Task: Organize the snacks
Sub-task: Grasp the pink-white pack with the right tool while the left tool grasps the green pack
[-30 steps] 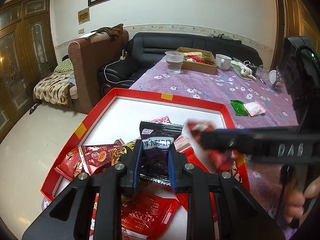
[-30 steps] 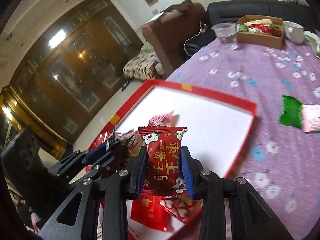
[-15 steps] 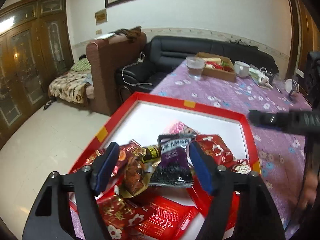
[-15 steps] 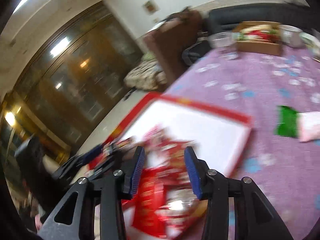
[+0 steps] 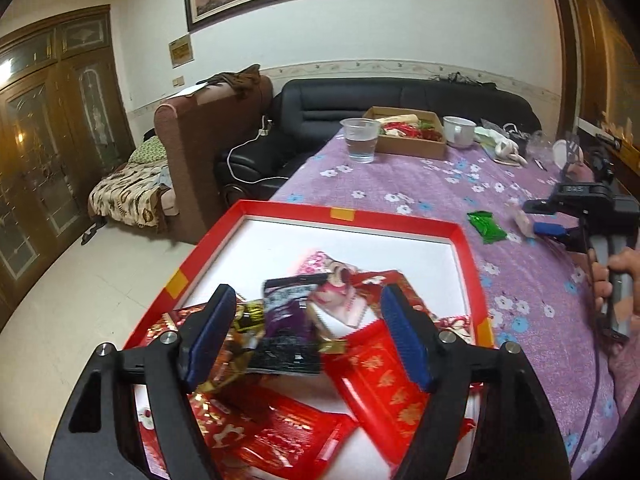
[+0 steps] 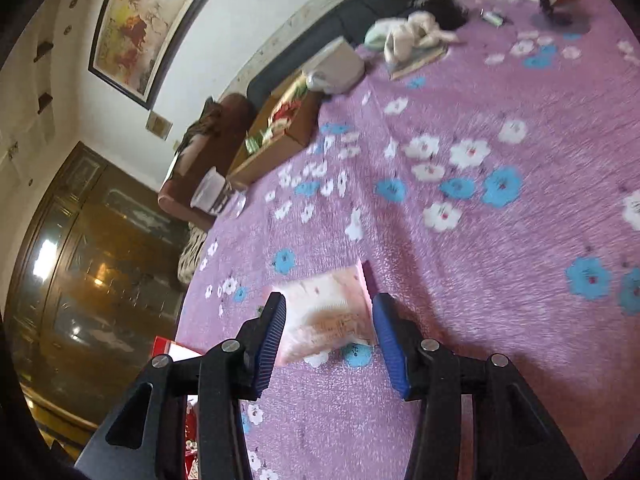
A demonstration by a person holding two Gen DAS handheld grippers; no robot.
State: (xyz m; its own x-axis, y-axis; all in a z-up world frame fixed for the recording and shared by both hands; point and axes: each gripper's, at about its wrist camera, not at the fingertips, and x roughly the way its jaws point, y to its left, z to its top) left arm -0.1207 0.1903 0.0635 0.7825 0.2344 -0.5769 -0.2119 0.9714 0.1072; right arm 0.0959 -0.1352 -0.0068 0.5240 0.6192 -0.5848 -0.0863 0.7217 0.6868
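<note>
Snacks sit mostly heaped in the red tray (image 5: 466,240), while two lie apart on the purple tablecloth (image 6: 500,300) — a green packet (image 5: 486,227) and a pale pink packet (image 6: 326,314). The right gripper (image 6: 330,330) straddles the pink one with fingers spread and not yet pinching; the left gripper (image 5: 306,330) hangs wide open over the heap, holding nothing. Closing too high would likely pinch only slack wrapper — the packet could slip or skid across the cloth.
</note>
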